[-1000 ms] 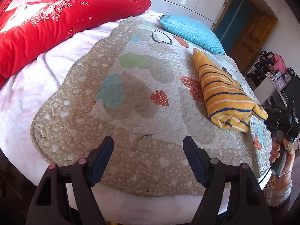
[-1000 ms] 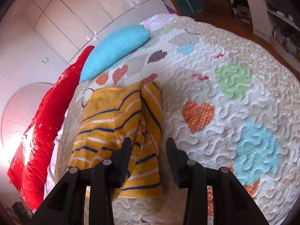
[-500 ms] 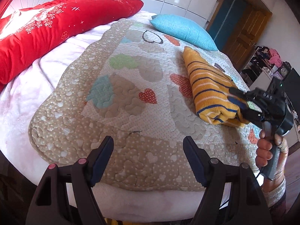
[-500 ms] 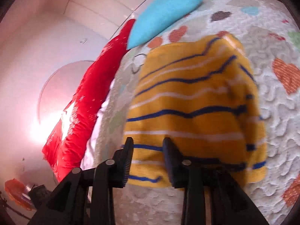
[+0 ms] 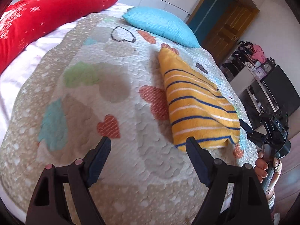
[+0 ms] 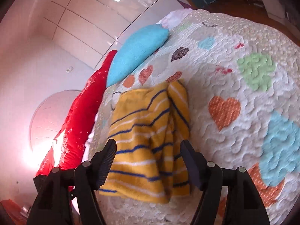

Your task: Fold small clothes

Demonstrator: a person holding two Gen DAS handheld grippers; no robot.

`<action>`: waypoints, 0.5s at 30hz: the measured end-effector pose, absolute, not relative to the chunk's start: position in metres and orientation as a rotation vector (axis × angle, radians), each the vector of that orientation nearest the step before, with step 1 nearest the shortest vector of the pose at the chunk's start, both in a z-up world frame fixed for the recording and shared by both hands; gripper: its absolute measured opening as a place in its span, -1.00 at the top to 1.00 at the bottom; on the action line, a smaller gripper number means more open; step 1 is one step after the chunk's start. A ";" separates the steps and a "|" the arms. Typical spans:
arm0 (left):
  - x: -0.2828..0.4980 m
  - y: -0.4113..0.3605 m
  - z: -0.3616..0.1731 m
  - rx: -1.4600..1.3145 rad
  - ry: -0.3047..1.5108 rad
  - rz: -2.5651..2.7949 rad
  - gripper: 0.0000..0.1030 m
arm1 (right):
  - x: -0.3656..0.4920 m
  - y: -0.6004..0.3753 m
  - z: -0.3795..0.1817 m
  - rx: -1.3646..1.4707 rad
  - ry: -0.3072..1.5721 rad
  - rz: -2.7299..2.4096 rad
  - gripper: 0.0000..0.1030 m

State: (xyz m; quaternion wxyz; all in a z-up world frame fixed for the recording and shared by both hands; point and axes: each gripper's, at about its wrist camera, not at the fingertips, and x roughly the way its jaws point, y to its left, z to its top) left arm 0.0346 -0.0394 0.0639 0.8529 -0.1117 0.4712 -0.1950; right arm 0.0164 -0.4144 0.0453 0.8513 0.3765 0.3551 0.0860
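Note:
A yellow garment with blue and white stripes (image 5: 195,106) lies folded lengthwise on the heart-patterned quilt (image 5: 105,86). In the right wrist view the garment (image 6: 148,136) lies just beyond my right gripper (image 6: 148,155), which is open and empty, with the garment's near edge between its jaws. My left gripper (image 5: 148,153) is open and empty above the quilt, left of the garment's near end. The right gripper also shows in the left wrist view (image 5: 251,131), by the garment's near right corner.
A turquoise pillow (image 5: 161,28) and a long red cushion (image 5: 46,13) lie at the far end of the bed. A wooden door (image 5: 228,28) and cluttered shelves (image 5: 262,71) stand to the right. The bed's edge runs just below both grippers.
My right gripper opened wide and drew back from the garment, which now lies flatter. My left gripper moved forward and right, closer to the garment.

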 end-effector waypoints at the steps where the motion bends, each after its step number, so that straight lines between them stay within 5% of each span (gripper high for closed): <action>1: 0.046 -0.051 0.061 -0.227 1.002 -0.433 -0.58 | 0.028 -0.416 0.040 0.786 0.777 0.174 -0.48; 10: 0.128 -0.121 0.005 -0.384 1.146 -0.686 -0.72 | 0.103 -0.428 -0.022 0.950 0.873 0.229 -0.51; 11: 0.130 -0.127 -0.002 -0.410 1.173 -0.721 -0.72 | 0.107 -0.424 -0.023 0.945 0.868 0.230 -0.42; 12: 0.130 -0.132 -0.005 -0.422 1.185 -0.745 -0.72 | 0.112 -0.418 -0.022 0.950 0.870 0.250 -0.13; 13: 0.129 -0.135 -0.003 -0.417 1.179 -0.760 -0.57 | 0.117 -0.413 -0.023 0.987 0.880 0.298 0.00; 15: 0.127 -0.135 0.009 -0.402 1.164 -0.757 -0.41 | 0.123 -0.402 -0.015 1.012 0.864 0.354 0.06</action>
